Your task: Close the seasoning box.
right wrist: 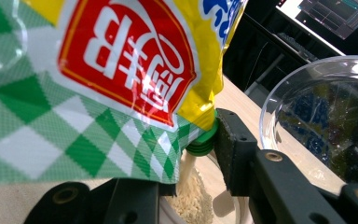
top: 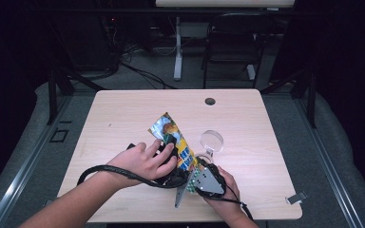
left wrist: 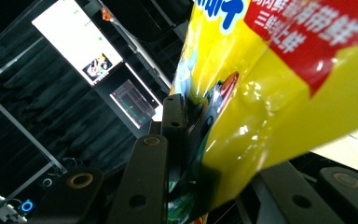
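A yellow bag [top: 171, 135] with a red label and a green-checked lower end [right wrist: 74, 140] hangs tilted over the table's front middle. My left gripper [top: 170, 151] is shut on its middle; in the left gripper view the crumpled foil [left wrist: 261, 107] sits between the jaws [left wrist: 200, 126]. My right gripper [top: 198, 175] holds the lower end by the green spout [right wrist: 200, 142]; one pad [right wrist: 230, 140] touches the spout and the other jaw is hidden under the bag. Pale granules [right wrist: 189, 200] stream from the spout into a clear container below.
A clear round bowl [top: 211, 141] [right wrist: 317, 116] stands just beyond the right gripper. A metal strip [top: 180, 194] lies near the front edge. A small grey clip [top: 295, 197] sits at the front right corner. A cable hole [top: 210, 101] marks the back of the wooden table [top: 123, 114].
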Tool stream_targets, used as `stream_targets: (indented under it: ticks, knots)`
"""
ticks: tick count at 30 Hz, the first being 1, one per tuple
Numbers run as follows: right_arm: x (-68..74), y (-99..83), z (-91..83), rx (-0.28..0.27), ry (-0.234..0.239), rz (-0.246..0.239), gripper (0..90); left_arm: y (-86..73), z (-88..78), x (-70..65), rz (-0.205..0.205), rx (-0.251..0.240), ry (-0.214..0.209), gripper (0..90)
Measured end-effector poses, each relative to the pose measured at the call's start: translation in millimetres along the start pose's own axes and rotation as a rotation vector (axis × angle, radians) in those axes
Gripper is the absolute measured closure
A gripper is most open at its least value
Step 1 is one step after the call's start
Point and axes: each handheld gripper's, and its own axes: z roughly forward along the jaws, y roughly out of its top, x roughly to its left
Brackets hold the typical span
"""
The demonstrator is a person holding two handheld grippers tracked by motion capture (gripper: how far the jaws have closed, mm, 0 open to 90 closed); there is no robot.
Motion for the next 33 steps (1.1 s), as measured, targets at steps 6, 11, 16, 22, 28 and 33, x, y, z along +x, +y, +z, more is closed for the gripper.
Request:
stream_targets:
  ticks: [6, 11, 16, 22, 28, 33]
  knots:
    - [-0.5, 0.2, -0.5, 0.002, 0.001, -0.002, 70.5, -0.2, -0.3, 0.5, 0.001, 0.003, -0.003, 79.2]
    - [-0.8, -0.2, -0.2, 0.0, 0.001, -0.002, 70.5, 0.1, 0.1, -0.3, 0.001, -0.001, 0.004, 79.3]
    - [-0.7, -0.3, -0.3, 0.001, 0.001, -0.001, 70.5, 0.5, 0.4, -0.2, -0.002, -0.003, 0.002, 79.3]
    - [-1.1, -0.4, -0.3, 0.003, 0.001, -0.004, 70.5, 0.6, 0.3, -0.9, -0.003, -0.004, 0.001, 79.3]
    - [-0.8, -0.4, 0.1, 0.001, 0.0, -0.005, 70.5, 0.2, 0.8, -3.1, -0.009, -0.004, -0.003, 79.5]
    - [-0.6, -0.2, -0.1, 0.0, 0.0, -0.004, 70.6, -0.7, 1.1, -4.5, -0.023, -0.011, -0.003, 79.5]
